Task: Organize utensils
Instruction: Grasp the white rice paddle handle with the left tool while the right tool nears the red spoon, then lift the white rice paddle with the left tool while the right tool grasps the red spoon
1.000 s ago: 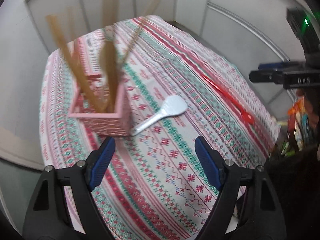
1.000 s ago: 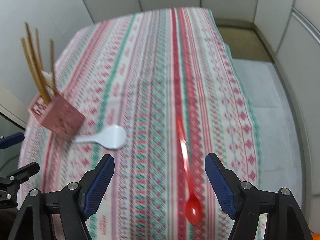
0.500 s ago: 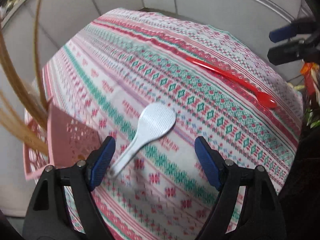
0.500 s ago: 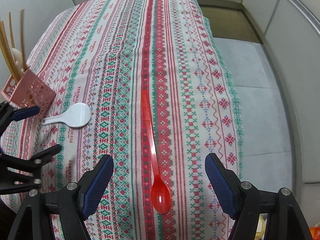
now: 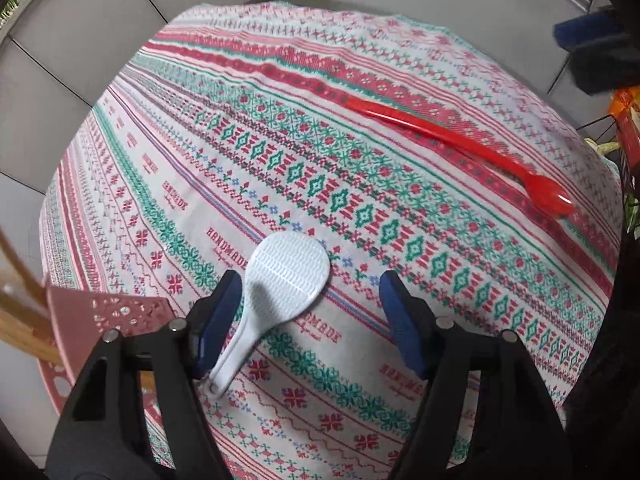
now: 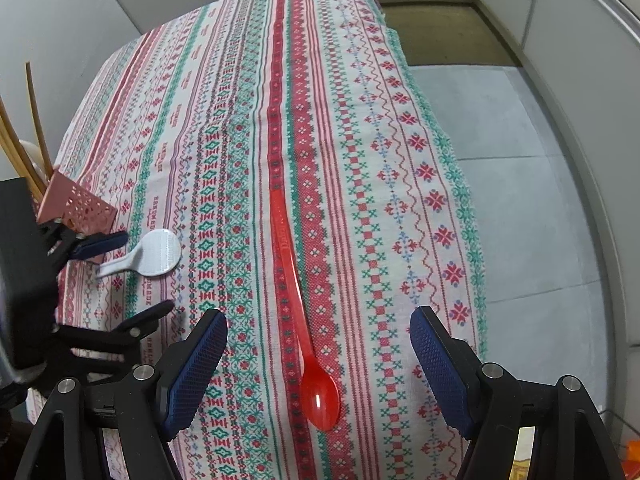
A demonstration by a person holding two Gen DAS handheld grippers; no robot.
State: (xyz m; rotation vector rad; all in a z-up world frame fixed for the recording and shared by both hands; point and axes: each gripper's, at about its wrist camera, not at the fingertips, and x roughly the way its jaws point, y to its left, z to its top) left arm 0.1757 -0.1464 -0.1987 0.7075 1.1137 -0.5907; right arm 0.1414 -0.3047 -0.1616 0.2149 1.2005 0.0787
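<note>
Paddle handle lies at seven o'clock against the left gripper's near finger; fingers apart, just been closing, nothing clamped yet.

Left wrist view looks steeply down along own fingers, close above cloth, white paddle just ahead. Right wrist view also steeply down, close over red spoon. Both views share cloth, paddle, spoon, pink holder.
</note>
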